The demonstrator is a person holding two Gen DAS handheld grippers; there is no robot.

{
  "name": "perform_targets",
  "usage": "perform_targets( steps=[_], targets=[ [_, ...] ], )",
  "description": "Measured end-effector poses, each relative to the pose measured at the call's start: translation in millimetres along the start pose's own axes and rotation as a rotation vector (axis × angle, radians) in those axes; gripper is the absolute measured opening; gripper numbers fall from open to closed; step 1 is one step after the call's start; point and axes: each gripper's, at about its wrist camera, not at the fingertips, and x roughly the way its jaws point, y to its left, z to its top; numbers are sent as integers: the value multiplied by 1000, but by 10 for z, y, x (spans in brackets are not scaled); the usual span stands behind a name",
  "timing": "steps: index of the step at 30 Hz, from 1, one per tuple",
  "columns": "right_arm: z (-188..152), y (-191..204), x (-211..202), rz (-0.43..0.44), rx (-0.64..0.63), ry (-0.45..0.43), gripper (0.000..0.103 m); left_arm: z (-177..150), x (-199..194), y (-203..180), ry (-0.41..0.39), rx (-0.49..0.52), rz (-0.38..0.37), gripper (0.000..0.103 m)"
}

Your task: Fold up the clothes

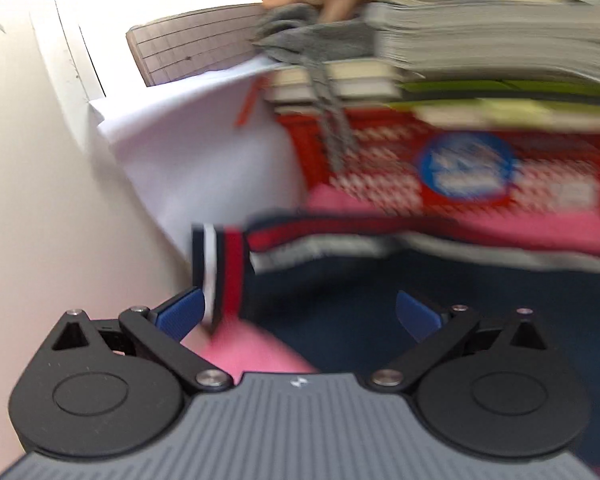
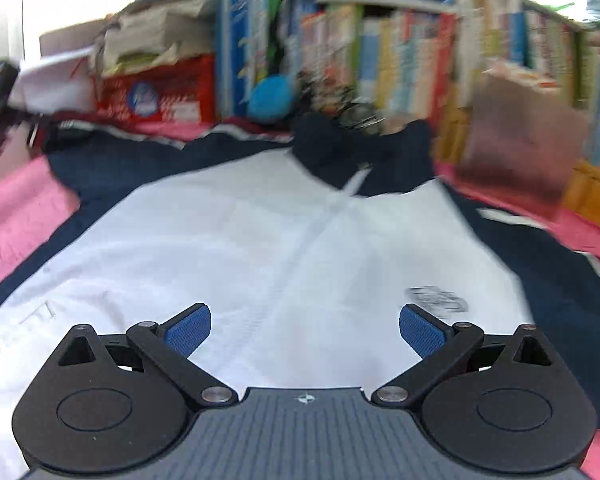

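Observation:
A navy and white zip jacket lies spread face up on a pink sheet, collar at the far end, sleeves out to both sides. My right gripper is open and empty above the white chest panel. My left gripper is open over the navy sleeve. The sleeve's striped red, white and navy cuff stands just beside the left fingertip. Both views are motion-blurred.
A red patterned box with stacked books and papers stands behind the sleeve. A white wall is at the left. Shelves full of books and blue plush toys line the far side.

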Motion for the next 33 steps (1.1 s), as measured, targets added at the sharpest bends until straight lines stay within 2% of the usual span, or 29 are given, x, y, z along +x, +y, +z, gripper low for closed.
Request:
perform_targets(
  steps=[3, 5, 10, 15, 19, 22, 24, 27, 31, 33],
  targets=[
    [24, 78, 284, -7, 7, 30, 103, 123, 494, 90, 19, -14, -24, 103],
    [30, 45, 377, -3, 29, 5, 103, 162, 740, 89, 38, -2, -35, 103],
    [32, 39, 459, 5, 35, -35, 103, 126, 1107, -95, 39, 125, -4, 103],
    [23, -4, 487, 4, 34, -37, 103, 159, 1375, -330, 53, 177, -7, 103],
    [24, -29, 500, 4, 35, -37, 103, 192, 1506, -417, 40, 117, 2, 103],
    [21, -35, 502, 4, 35, -38, 103, 245, 1504, -448, 83, 89, 21, 103],
    [23, -32, 504, 3, 35, -37, 103, 275, 1390, -408, 105, 51, 9, 103],
    [20, -37, 507, 3, 35, -37, 103, 257, 1011, -335, 90, 36, 9, 103],
    [28, -27, 492, -12, 44, -33, 103, 115, 219, -392, 42, 155, 67, 103],
    [29, 14, 397, -37, 82, -4, 103, -34, -283, -382, 19, 184, 27, 103]
  ],
)
